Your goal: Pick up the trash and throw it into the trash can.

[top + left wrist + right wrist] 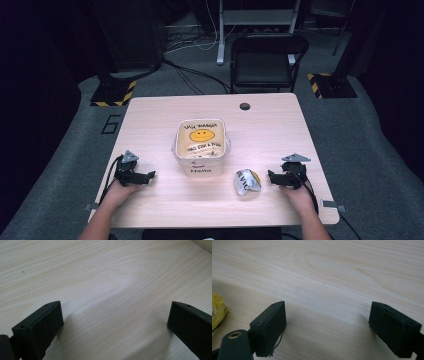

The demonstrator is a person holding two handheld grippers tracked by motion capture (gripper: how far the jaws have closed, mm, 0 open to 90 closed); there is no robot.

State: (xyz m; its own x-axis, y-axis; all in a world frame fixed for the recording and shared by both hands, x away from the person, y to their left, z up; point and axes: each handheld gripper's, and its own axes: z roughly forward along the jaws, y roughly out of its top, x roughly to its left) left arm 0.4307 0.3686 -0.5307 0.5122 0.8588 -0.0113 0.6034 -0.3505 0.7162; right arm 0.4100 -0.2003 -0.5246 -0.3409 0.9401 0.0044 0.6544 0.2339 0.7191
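Note:
A square white container (201,146) printed with a yellow smiley and the word "Hello" stands at the middle of the wooden table (150,120). A crumpled silver and yellow wrapper (247,182) lies on the table to its right front. My left gripper (151,175) rests near the table's front left, jaws pointing toward the container. Its jaws stand wide apart over bare wood in the left gripper view, so the left gripper (115,320) is open. My right gripper (270,176) lies just right of the wrapper, pointing at it. The right gripper (328,320) is open, with the wrapper's yellow edge (217,311) at far left.
A small dark grommet (244,106) sits in the table's far edge. Behind the table stands a black folding chair (265,62). Cables and stand bases with yellow-black tape lie on the grey floor.

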